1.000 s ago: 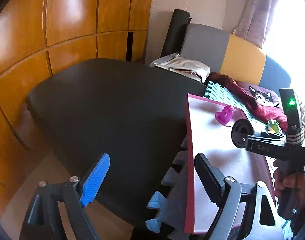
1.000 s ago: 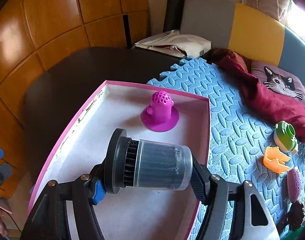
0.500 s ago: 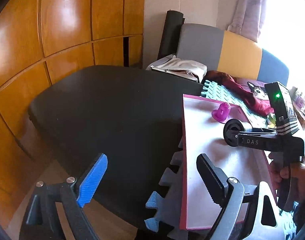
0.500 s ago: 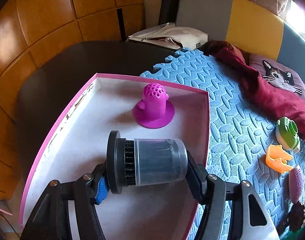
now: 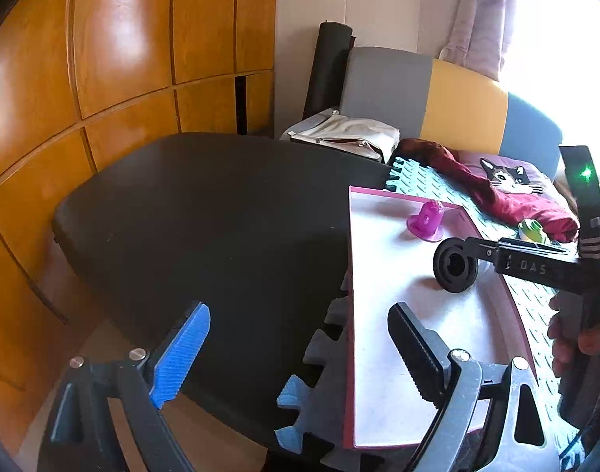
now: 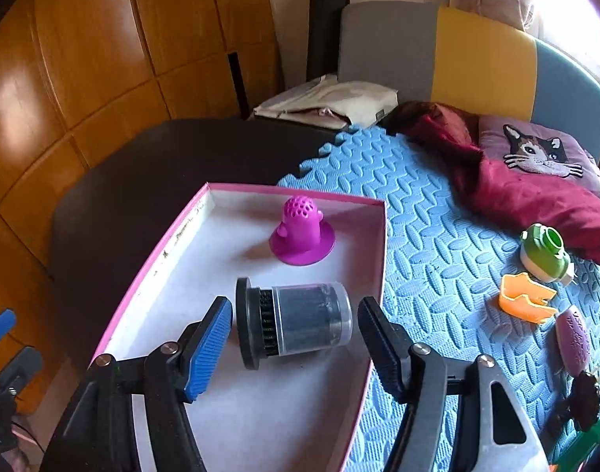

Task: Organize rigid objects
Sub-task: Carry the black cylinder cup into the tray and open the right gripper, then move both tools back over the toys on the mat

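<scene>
A tray (image 6: 380, 236) is set on a foam mat (image 6: 429, 212) at the mat's left edge. Within it a canister (image 6: 300, 324) is laid on its side near the right wall, with a perforated cap (image 6: 301, 232) stood behind it toward the far wall.

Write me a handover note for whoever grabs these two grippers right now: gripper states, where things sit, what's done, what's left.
Right gripper: jaws opening, pads clear of the dark filter canister, which lies on its side in the pink-rimmed tray.
Left gripper: open, empty, over the tray's near corner.
Done: canister and purple strainer in the tray.
Left on the blue foam mat: green piece, orange cutter, purple oval piece.
</scene>
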`<state>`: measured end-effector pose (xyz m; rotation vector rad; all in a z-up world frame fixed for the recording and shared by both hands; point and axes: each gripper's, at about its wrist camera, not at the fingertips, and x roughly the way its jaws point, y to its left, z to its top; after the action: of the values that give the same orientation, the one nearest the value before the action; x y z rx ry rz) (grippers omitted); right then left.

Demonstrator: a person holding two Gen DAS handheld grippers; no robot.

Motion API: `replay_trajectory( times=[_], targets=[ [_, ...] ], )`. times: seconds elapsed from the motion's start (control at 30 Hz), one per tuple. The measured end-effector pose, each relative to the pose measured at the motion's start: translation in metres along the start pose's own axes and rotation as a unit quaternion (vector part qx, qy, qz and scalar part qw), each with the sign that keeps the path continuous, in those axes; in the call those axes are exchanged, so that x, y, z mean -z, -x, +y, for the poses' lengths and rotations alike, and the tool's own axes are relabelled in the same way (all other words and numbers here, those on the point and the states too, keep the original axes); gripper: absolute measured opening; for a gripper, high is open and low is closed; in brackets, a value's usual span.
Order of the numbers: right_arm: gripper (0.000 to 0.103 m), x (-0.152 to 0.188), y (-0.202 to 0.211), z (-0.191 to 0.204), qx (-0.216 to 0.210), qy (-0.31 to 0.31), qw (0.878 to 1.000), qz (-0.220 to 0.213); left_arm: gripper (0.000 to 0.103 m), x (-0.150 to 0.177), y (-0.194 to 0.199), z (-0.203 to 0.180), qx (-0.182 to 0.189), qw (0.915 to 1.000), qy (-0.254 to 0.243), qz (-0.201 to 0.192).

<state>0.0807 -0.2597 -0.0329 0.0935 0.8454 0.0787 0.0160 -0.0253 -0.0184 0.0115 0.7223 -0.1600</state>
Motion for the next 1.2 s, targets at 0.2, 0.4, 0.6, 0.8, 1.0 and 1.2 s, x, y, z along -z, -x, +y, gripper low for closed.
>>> replay_trajectory(
  times=[0.2,0.4,0.6,0.8,1.0,1.2],
  targets=[
    [0.069,0.003,0.019,-0.007,0.002,-0.012,1.0,-0.015,0.093,-0.003,0.002,-0.004,0.004,1.0,-0.005,-0.004],
    [0.069,0.017,0.042,-0.011,0.047,0.006,0.999,-0.024,0.093,-0.005,0.004,-0.011,0.016,0.9998,-0.009,-0.009],
    [0.069,0.04,0.072,-0.01,0.116,0.046,0.991,-0.04,0.093,-0.009,0.002,-0.026,0.032,0.9992,-0.022,-0.009],
    [0.069,0.06,0.097,-0.011,0.16,0.073,0.983,-0.053,0.093,-0.012,0.002,-0.053,0.051,0.9975,-0.048,-0.011],
    [0.069,0.071,0.116,-0.018,0.173,0.07,0.981,-0.06,0.093,-0.016,0.006,-0.083,0.068,0.9945,-0.078,-0.018],
    [0.069,0.079,0.127,-0.028,0.184,0.061,0.979,-0.066,0.093,-0.015,0.008,-0.105,0.078,0.9917,-0.1,-0.021]
  ],
)
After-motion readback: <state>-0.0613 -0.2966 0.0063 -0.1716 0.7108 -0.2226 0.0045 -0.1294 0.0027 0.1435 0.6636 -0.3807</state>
